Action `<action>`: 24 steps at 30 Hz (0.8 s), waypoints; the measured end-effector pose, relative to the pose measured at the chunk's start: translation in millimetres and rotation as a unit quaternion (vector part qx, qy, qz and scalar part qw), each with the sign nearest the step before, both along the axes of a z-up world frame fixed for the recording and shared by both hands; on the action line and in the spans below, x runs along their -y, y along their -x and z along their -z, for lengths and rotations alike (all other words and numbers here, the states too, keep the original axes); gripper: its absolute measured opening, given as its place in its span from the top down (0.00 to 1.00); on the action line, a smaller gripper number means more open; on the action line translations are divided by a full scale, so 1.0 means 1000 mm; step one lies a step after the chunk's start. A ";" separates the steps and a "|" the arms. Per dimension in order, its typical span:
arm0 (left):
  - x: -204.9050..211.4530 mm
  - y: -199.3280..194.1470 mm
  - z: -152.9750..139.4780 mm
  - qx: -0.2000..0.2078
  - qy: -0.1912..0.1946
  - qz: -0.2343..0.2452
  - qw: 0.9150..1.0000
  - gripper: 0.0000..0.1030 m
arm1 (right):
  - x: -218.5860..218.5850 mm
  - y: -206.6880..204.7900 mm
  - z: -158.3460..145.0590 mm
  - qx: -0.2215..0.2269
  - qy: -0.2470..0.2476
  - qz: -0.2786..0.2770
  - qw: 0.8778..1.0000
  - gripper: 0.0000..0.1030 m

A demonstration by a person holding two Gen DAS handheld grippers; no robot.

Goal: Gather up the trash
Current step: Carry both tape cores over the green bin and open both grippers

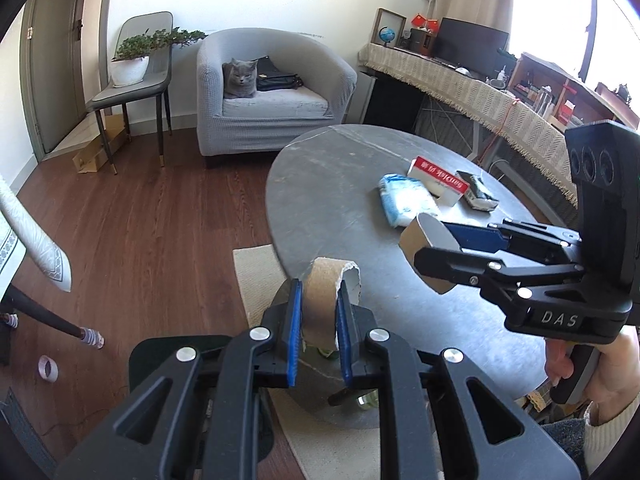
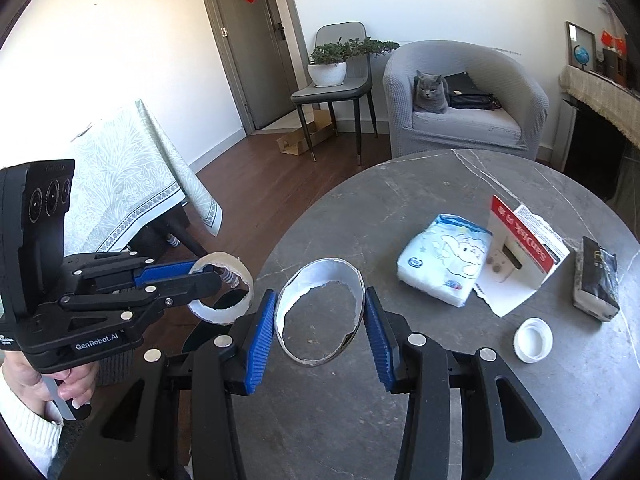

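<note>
My left gripper point(image 1: 318, 304) is shut on a cardboard tape ring point(image 1: 326, 300), held beyond the left rim of the round grey table point(image 1: 320, 184); it also shows in the right wrist view point(image 2: 224, 292). My right gripper point(image 2: 320, 320) is shut on a second, larger cardboard ring point(image 2: 320, 316), held just above the tabletop; that ring also shows in the left wrist view point(image 1: 426, 254). On the table lie a white-blue tissue pack point(image 2: 444, 264), a torn red-white SanDisk card point(image 2: 524, 248), a dark wrapped packet point(image 2: 596, 284) and a white cap point(image 2: 533, 339).
A grey armchair point(image 2: 464, 104) with a cat point(image 2: 430, 94) stands behind the table. A chair with a potted plant point(image 2: 330, 68) is beside it. A cloth-covered table point(image 2: 132, 184) stands left. A dark bin point(image 1: 176, 364) sits on the floor below my left gripper.
</note>
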State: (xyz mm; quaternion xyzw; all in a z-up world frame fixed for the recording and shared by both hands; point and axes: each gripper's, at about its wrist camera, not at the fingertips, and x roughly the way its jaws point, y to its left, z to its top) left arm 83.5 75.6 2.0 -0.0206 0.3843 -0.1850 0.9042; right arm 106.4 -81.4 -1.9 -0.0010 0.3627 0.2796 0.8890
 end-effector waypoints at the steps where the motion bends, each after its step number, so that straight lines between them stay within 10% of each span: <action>1: -0.005 0.000 0.001 -0.002 0.001 -0.003 1.000 0.83 | -0.006 -0.001 0.000 0.000 -0.001 -0.004 1.000 0.57; 24: -0.075 0.016 0.053 -0.081 -0.046 -0.039 0.995 0.83 | -0.097 -0.005 0.010 0.001 0.013 -0.076 0.997 0.57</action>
